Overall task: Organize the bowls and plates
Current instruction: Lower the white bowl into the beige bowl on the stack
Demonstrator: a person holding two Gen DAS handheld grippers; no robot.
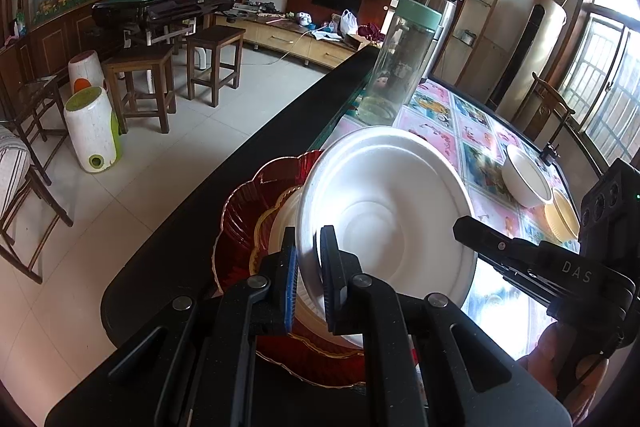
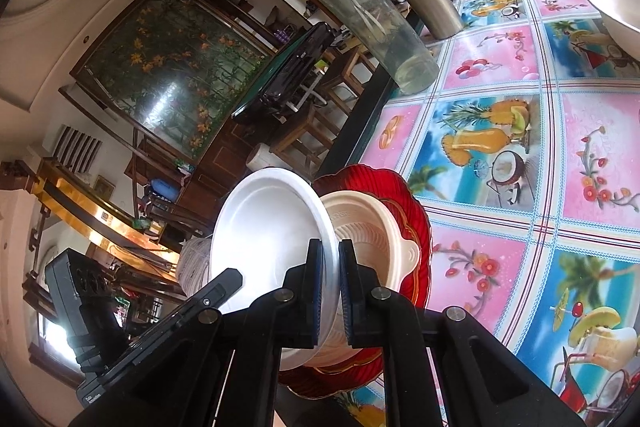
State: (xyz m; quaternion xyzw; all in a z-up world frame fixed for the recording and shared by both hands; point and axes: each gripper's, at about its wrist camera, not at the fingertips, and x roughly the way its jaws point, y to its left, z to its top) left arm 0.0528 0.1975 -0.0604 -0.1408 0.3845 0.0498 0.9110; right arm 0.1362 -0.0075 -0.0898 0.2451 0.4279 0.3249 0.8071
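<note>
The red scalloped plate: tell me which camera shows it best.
The right wrist view: the red scalloped plate shows its rim and ribbed face under the ribbed bowl. The left wrist view shows only its edge behind the white plate.

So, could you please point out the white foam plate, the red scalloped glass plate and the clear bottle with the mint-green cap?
white foam plate (image 1: 384, 203): left wrist view, inner face.
red scalloped glass plate (image 2: 404, 195): right wrist view, rim.
clear bottle with the mint-green cap (image 1: 400, 67): left wrist view, body.
</note>
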